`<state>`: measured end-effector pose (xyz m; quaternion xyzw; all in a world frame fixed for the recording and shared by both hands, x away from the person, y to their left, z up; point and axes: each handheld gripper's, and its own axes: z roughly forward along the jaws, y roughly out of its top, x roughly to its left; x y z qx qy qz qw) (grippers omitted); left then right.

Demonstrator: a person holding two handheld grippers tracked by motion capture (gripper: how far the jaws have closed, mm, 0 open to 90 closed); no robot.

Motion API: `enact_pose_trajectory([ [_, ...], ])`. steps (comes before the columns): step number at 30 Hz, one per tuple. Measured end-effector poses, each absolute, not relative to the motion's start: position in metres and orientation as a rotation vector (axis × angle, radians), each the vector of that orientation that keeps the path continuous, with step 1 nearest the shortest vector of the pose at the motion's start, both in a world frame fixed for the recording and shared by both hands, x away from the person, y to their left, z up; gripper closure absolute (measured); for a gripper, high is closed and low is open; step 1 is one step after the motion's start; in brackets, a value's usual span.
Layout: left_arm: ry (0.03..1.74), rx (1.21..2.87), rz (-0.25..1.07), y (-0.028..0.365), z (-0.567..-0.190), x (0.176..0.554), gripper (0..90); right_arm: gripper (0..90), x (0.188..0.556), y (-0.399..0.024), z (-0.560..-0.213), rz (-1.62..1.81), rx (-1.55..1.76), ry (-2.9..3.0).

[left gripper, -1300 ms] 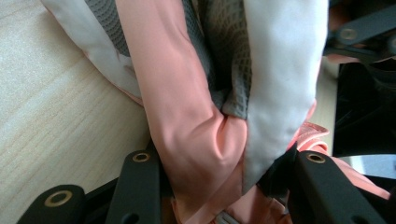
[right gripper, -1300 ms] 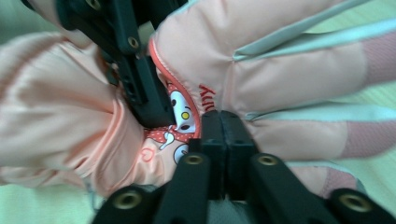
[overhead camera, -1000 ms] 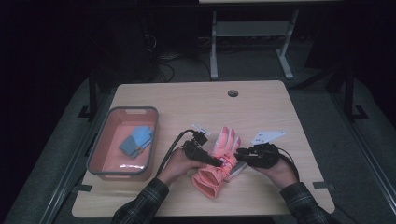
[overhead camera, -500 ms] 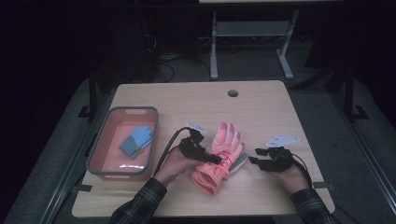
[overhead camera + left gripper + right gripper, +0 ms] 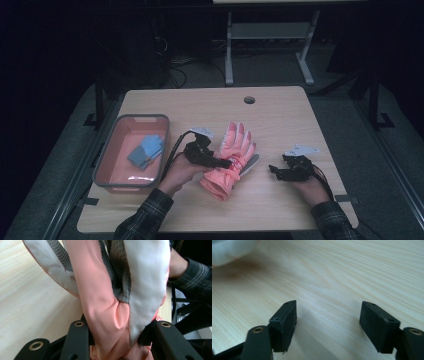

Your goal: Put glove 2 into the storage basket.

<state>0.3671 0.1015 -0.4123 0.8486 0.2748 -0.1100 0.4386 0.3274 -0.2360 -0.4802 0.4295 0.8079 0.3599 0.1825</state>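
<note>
Your left gripper has its fingers clenched on the wrist section of the pink ski glove, pinching the pink and grey fabric between both pads. The glove lies at the middle of the table, fingertips pointing away from you. Your right gripper sits to the glove's right, apart from it; its fingers have just been opening and stand released over bare wood. A pink bin holding blue cloth stands at the table's left.
</note>
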Motion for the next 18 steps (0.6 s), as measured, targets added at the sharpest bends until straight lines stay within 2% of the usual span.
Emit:
enact_pose_trajectory([
  [7, 0.694, 2.085, -0.225, 0.111, -0.4, 0.368, 62.0, 18.5, 0.331, -0.239, -0.482, 1.005, 1.258, 2.269],
  [18, 0.721, 2.04, -0.144, 0.139, -0.374, 0.371, 61.8, 17.5, 0.331, -0.239, -0.482, 0.998, 1.272, 2.262],
])
